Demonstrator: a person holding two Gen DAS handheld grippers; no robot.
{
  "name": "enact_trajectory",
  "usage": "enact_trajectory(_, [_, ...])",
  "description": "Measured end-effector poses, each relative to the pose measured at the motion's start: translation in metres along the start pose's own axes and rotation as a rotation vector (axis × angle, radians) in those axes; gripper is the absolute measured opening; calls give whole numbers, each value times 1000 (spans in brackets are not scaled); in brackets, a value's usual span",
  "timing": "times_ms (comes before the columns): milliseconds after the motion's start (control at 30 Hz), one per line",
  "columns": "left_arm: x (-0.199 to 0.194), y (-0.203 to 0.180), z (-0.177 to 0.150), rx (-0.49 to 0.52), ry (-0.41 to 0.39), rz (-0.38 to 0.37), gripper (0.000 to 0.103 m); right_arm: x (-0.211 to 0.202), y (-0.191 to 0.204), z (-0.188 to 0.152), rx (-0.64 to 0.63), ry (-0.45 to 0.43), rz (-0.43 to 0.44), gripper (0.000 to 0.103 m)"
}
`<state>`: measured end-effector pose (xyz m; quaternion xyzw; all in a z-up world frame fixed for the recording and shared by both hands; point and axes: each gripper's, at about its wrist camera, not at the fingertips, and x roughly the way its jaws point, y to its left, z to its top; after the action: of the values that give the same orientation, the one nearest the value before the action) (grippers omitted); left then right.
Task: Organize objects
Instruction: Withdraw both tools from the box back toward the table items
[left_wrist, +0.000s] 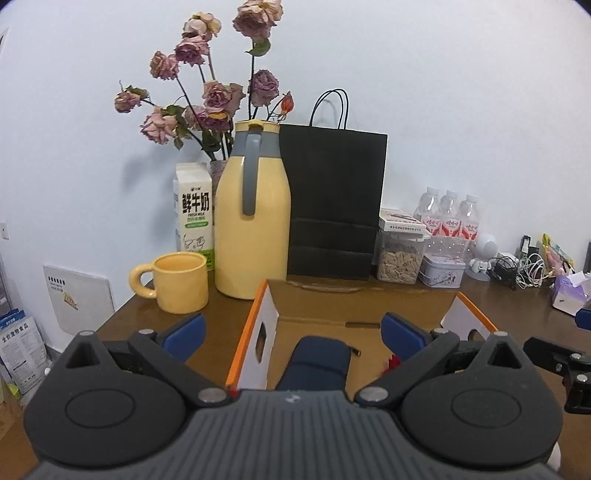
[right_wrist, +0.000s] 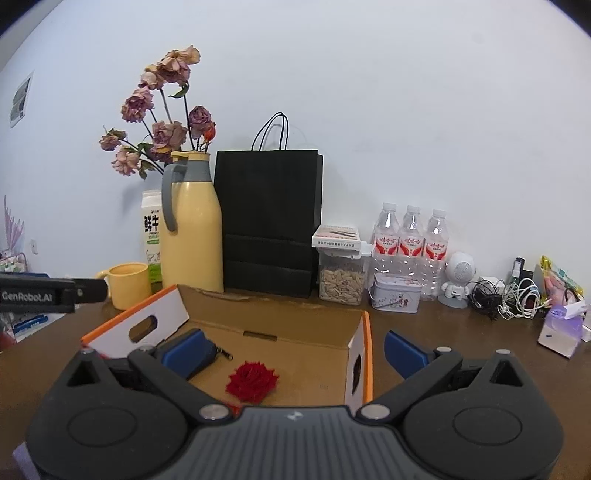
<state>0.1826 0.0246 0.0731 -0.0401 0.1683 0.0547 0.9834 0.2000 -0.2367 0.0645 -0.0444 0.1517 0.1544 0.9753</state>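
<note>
Two things lie on the floor of the open cardboard box (right_wrist: 280, 354): a dark navy zipped pouch (left_wrist: 317, 363) toward its left wall, and a red fabric rose (right_wrist: 252, 381) lying flat just right of the pouch, apart from it. The box has plain brown insides and white end flaps with orange edges and oval hand holes; it sits near the front middle of the brown worktop (right_wrist: 461, 332).

The left tool (left_wrist: 293, 338) hovers over the box with its blue-padded fingers spread wide, holding nothing. The right tool (right_wrist: 291, 350) is likewise spread and empty, its right finger outside the box's right flap.

Along the worktop's back edge stand a yellow mug (left_wrist: 177, 282), a milk carton (left_wrist: 194, 218), a yellow thermos jug (left_wrist: 253, 221), a black paper bag (left_wrist: 334, 203), a seed jar (right_wrist: 341, 280), a small tin (right_wrist: 395, 293) and three water bottles (right_wrist: 412, 236). Bare worktop lies right of the box, toward the tissue pack (right_wrist: 561, 325).
</note>
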Motion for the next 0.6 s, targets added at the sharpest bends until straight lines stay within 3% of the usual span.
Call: enact_trajectory(600, [-76, 36, -63, -8, 88, -14, 103, -68, -4, -74, -2, 122, 9, 103])
